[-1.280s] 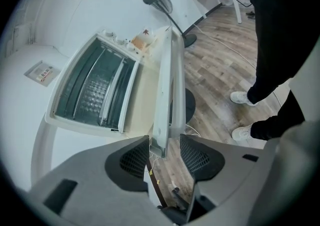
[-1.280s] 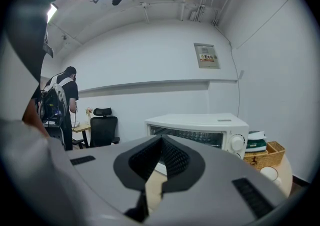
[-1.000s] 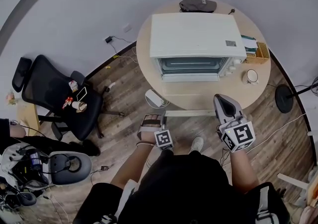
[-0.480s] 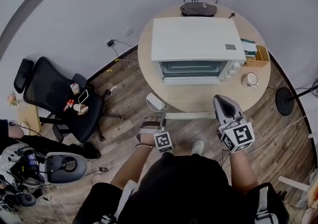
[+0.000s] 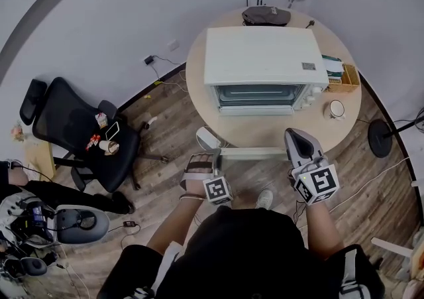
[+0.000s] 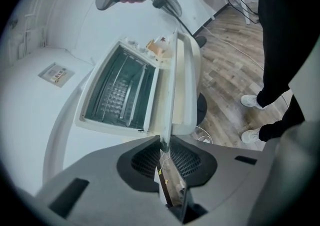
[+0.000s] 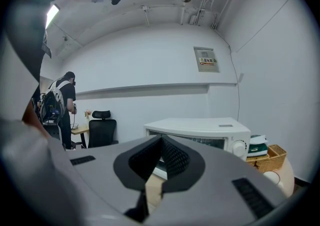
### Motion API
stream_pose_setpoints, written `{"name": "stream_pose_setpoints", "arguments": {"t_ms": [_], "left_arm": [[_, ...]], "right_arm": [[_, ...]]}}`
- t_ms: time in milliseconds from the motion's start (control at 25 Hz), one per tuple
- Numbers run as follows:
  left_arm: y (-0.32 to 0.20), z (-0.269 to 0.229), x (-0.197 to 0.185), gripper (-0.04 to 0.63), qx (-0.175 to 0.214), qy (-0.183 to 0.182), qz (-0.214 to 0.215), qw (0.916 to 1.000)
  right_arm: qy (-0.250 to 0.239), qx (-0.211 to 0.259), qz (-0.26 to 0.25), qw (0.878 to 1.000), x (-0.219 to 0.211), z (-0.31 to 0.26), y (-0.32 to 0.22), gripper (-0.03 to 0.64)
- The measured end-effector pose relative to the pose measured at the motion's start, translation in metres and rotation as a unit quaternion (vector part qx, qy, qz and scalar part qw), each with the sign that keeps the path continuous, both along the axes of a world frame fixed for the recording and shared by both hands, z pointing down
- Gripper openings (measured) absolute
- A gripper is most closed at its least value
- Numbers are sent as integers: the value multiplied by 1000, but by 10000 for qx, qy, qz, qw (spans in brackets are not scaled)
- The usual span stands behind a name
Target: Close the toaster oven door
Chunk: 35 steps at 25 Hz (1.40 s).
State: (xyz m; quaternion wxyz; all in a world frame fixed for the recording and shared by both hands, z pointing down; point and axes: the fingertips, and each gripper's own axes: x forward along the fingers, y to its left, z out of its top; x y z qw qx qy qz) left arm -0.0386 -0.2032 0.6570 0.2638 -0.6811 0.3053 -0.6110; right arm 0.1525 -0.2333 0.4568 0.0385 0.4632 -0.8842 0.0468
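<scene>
A white toaster oven stands on the round table, and its glass door is up against the front. Both grippers hang short of the table's near edge, clear of the oven. My left gripper points at the table edge. Its jaws are closing to a thin slit with nothing between them, and the oven lies beyond them in the left gripper view. My right gripper is shut and empty, with the oven ahead of it.
A mug, a wicker basket and a dark pouch share the table with the oven. A black office chair stands to the left, and a white device lies on the wooden floor. A person stands far off.
The left gripper's jaws have drawn closer together. Both grippers stay in about the same place below the table edge. The oven door has not moved.
</scene>
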Motion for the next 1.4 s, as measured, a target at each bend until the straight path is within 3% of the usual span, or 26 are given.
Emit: {"name": "stream_pose_setpoints", "arguments": {"t_ms": [160,560,1400], "left_arm": [[-13,-19,2,50,246,222,-38,9994],[-42,-59,1,38,767,311,-83,9965],[-99,-96,3,76,1447,114,-50,9894]], "right_arm": [[-3,8,4,10000,-2,-2,-1,-3],[16,60,32,10000,-2,-5,1,-3],[-25,154,171,9997,14,-9,-2,-3]]}}
